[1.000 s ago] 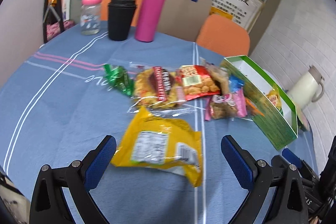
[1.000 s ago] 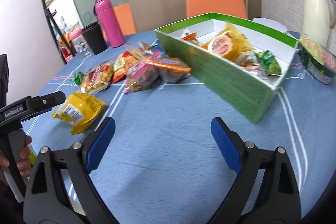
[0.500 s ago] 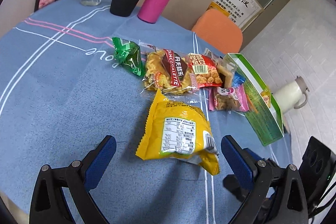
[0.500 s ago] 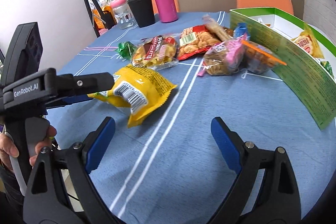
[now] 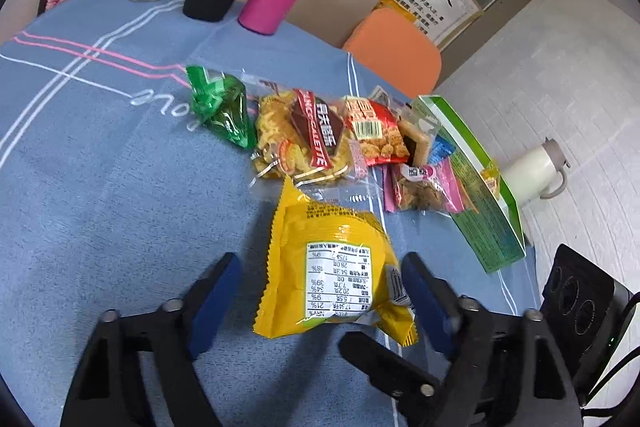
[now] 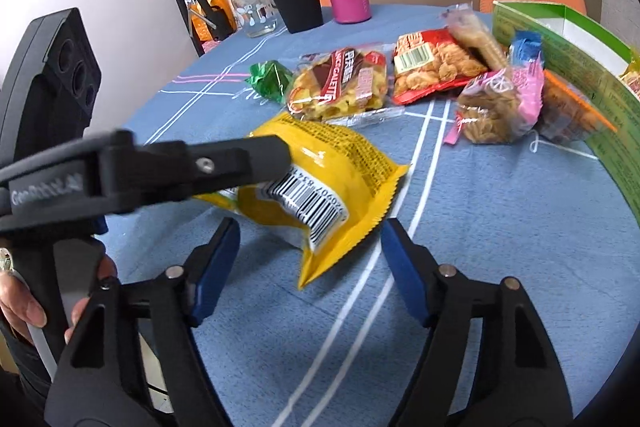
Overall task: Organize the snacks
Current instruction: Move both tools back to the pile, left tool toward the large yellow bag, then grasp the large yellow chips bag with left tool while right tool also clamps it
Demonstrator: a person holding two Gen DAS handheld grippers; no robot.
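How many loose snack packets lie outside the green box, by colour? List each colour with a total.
Yellow packet: 1
Green packet: 1
Red packet: 1
Pink packet: 1
Blue packet: 1
Orange packet: 1
Clear packets: 2, the galettes and the crackers
Total: 8

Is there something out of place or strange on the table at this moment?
Nothing is spilled or torn. The snacks lie in a loose heap outside the green box, which is expected mid-task. The yellow bag lies label-up between the open left gripper fingers; the right gripper is also open beside it.
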